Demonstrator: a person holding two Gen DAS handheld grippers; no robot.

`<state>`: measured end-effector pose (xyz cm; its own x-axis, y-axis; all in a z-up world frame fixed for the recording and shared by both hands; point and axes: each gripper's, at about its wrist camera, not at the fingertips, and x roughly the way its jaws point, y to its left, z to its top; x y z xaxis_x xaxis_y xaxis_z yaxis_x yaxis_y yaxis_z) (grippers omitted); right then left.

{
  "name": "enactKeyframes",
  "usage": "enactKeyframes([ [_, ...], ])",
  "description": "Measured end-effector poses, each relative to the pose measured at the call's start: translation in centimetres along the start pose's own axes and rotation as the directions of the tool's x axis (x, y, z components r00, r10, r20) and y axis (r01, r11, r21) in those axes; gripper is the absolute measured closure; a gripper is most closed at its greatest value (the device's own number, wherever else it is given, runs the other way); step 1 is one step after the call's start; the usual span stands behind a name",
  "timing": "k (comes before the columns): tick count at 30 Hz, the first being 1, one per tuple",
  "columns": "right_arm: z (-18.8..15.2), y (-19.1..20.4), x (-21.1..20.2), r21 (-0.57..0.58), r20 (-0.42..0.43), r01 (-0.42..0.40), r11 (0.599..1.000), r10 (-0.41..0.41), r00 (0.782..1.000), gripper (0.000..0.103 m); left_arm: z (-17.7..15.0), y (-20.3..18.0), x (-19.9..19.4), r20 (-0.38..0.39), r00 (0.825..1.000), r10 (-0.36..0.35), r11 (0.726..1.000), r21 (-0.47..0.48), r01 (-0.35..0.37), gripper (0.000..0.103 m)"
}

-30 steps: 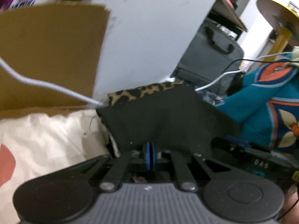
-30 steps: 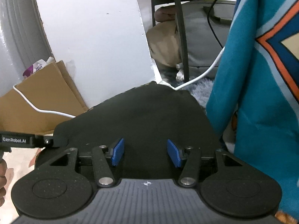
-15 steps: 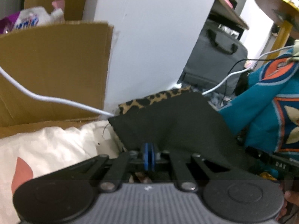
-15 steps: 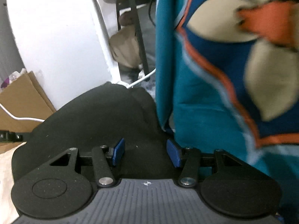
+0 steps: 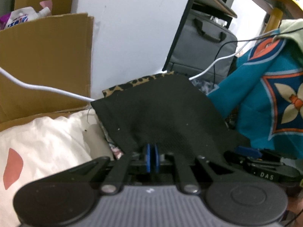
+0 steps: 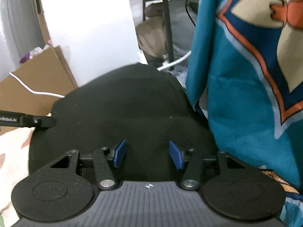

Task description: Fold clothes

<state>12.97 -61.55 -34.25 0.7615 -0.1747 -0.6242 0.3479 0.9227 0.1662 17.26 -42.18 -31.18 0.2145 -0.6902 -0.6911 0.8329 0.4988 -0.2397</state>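
A black garment [image 5: 161, 109] is spread in front of both grippers, and its near edge runs down into my left gripper [image 5: 151, 158]. The blue pads there still pinch that edge, though the jaws are just starting to open. In the right wrist view the same black garment [image 6: 123, 104] lies under my right gripper [image 6: 147, 154]. Its blue pads stand well apart and press on nothing. The left gripper's finger [image 6: 28, 121] shows at the cloth's left edge. A teal garment [image 6: 236, 75] with an orange and cream pattern hangs close on the right and also appears in the left wrist view [image 5: 265, 104].
A cardboard box [image 5: 43, 60] and a white panel [image 5: 132, 28] stand behind the cloth. A white cable [image 5: 47, 89] crosses the box. White bedding [image 5: 47, 141] lies at the left and a leopard-print cloth [image 5: 136, 84] peeks out behind. A grey bag [image 5: 204, 43] sits further back.
Both grippers have shifted sideways with the black garment, and the teal garment now fills more of the right wrist view. A thin gap now shows between the left pads.
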Motion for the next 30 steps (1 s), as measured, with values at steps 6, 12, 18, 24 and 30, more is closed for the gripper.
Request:
enactKeyframes([
  [6, -1.3, -1.2, -0.2, -0.005, -0.031, 0.071, 0.997, -0.071, 0.997, 0.046, 0.5, -0.2, -0.5, 0.001, 1.000, 0.007, 1.000, 0.030, -0.007, 0.098],
  [12, -1.8, -2.6, -1.6, 0.070, -0.060, 0.141, 0.988, -0.137, 0.989, 0.047, -0.1, -1.3, -2.7, 0.028, 1.000, -0.014, 0.997, 0.076, 0.011, 0.097],
  [18, -2.7, -3.4, -3.4, 0.148, -0.078, 0.178, 0.973, -0.168, 0.983, 0.047, -1.5, -2.4, -3.6, 0.015, 0.999, -0.051, 0.992, 0.116, 0.049, 0.096],
  [24, -3.3, -2.1, -5.3, 0.157, -0.026, 0.076, 0.985, -0.073, 0.997, 0.047, -3.0, -1.9, -2.4, -0.012, 0.999, -0.032, 0.994, 0.105, 0.033, 0.094],
  [30, -4.7, -0.2, -4.1, 0.137, -0.071, 0.062, 0.989, -0.053, 0.996, 0.047, -2.9, -1.4, -1.5, -0.028, 0.999, -0.019, 0.993, 0.114, 0.022, 0.096],
])
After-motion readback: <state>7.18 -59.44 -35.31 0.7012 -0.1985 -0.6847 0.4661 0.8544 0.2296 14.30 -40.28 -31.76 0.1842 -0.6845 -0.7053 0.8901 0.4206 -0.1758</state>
